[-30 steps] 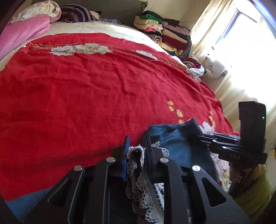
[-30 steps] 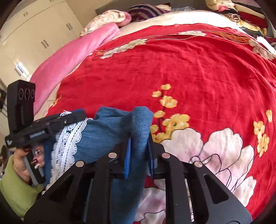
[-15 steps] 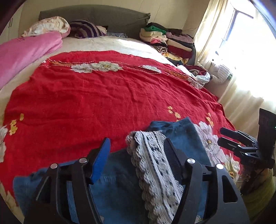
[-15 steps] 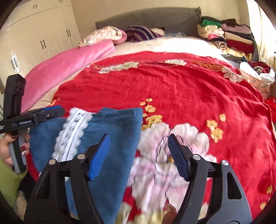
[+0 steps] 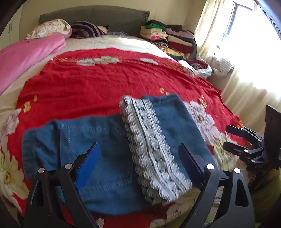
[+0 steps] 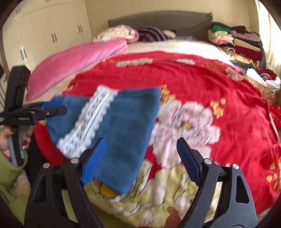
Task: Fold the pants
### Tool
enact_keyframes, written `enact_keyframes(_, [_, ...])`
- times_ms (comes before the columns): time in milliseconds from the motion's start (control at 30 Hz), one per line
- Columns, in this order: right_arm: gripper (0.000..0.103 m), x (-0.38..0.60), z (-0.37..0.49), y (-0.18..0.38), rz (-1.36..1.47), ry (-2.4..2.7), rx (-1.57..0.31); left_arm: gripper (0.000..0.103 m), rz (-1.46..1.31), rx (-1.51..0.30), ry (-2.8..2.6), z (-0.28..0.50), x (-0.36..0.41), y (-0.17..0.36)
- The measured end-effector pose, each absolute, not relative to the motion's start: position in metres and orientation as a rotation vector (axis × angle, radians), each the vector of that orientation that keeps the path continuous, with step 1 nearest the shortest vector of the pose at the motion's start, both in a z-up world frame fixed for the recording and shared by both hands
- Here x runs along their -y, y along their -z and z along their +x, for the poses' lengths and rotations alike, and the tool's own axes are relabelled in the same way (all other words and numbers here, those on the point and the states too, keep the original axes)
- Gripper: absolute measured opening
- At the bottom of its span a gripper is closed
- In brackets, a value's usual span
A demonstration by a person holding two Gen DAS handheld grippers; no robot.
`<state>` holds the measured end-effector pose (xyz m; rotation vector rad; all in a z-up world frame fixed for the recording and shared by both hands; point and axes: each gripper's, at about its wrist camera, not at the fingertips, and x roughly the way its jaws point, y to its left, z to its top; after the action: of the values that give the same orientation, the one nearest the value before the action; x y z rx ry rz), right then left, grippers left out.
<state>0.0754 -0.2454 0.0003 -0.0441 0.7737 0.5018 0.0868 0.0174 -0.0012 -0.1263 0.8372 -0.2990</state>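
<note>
Blue pants (image 5: pixel 98 140) with a white lace strip (image 5: pixel 151 149) lie folded flat on the red flowered bedspread (image 5: pixel 98 82), near the bed's front edge. They also show in the right wrist view (image 6: pixel 128 122). My left gripper (image 5: pixel 138 157) is open and empty, held above the pants. My right gripper (image 6: pixel 140 156) is open and empty, above the pants' right edge. The right gripper shows at the right of the left wrist view (image 5: pixel 235 138). The left gripper shows at the left of the right wrist view (image 6: pixel 52 108).
A pink quilt (image 5: pixel 26 54) lies along the bed's left side. Pillows (image 5: pixel 52 29) and a grey headboard (image 5: pixel 98 14) are at the far end. Stacked folded clothes (image 5: pixel 168 38) sit at the far right. A curtained window (image 5: pixel 245 43) is on the right, wardrobes (image 6: pixel 43 35) on the left.
Both grippers were shut on the pants a second ago; they let go, opened, and have drawn back and up. The pants now lie folded on the bed.
</note>
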Motion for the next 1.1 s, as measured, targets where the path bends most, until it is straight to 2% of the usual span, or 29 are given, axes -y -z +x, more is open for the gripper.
enact_keyframes(33, [0.076, 0.242, 0.071, 0.008, -0.052, -0.514, -0.790, 0.084, -0.140, -0.858, 0.304, 0.081, -0.017, 0.008])
enact_keyframes(100, [0.075, 0.235, 0.067, 0.021, -0.068, -0.529, -0.816, 0.058, -0.147, -0.892, 0.319, 0.074, -0.012, 0.019])
enact_keyframes(133, [0.074, 0.230, 0.066, 0.027, -0.083, -0.539, -0.827, 0.051, -0.132, -0.911, 0.324, 0.071, -0.007, 0.024])
enact_keyframes(167, [0.071, 0.226, 0.065, 0.032, -0.092, -0.536, -0.834, 0.050, -0.095, -0.921, 0.326, 0.068, -0.001, 0.028])
enact_keyframes(200, [0.067, 0.223, 0.065, 0.035, -0.096, -0.542, -0.841, 0.043, -0.066, -0.925, 0.320, 0.068, 0.004, 0.031])
enact_keyframes(267, [0.059, 0.215, 0.064, 0.044, -0.124, -0.549, -0.856, 0.040, 0.038, -0.939, 0.284, 0.067, 0.017, 0.040])
enact_keyframes(367, [0.058, 0.214, 0.066, 0.061, -0.165, -0.515, -0.900, 0.040, 0.068, -0.979, 0.269, 0.067, 0.020, 0.059])
enact_keyframes(600, [0.059, 0.224, 0.064, 0.050, -0.104, -0.523, -0.875, 0.042, 0.069, -0.946, 0.261, 0.060, 0.018, 0.043])
enact_keyframes(700, [0.062, 0.235, 0.061, 0.033, -0.073, -0.516, -0.829, 0.057, 0.074, -0.933, 0.249, 0.055, 0.020, 0.033])
enact_keyframes(767, [0.066, 0.241, 0.059, 0.023, -0.063, -0.503, -0.801, 0.058, 0.082, -0.918, 0.243, 0.052, 0.020, 0.026])
enact_keyframes(833, [0.070, 0.246, 0.058, 0.014, -0.052, -0.501, -0.778, 0.067, 0.086, -0.905, 0.238, 0.050, 0.021, 0.020])
enact_keyframes(1100, [0.085, 0.250, 0.057, -0.027, -0.016, -0.521, -0.680, 0.079, 0.112, -0.853, 0.177, 0.040, 0.017, -0.004])
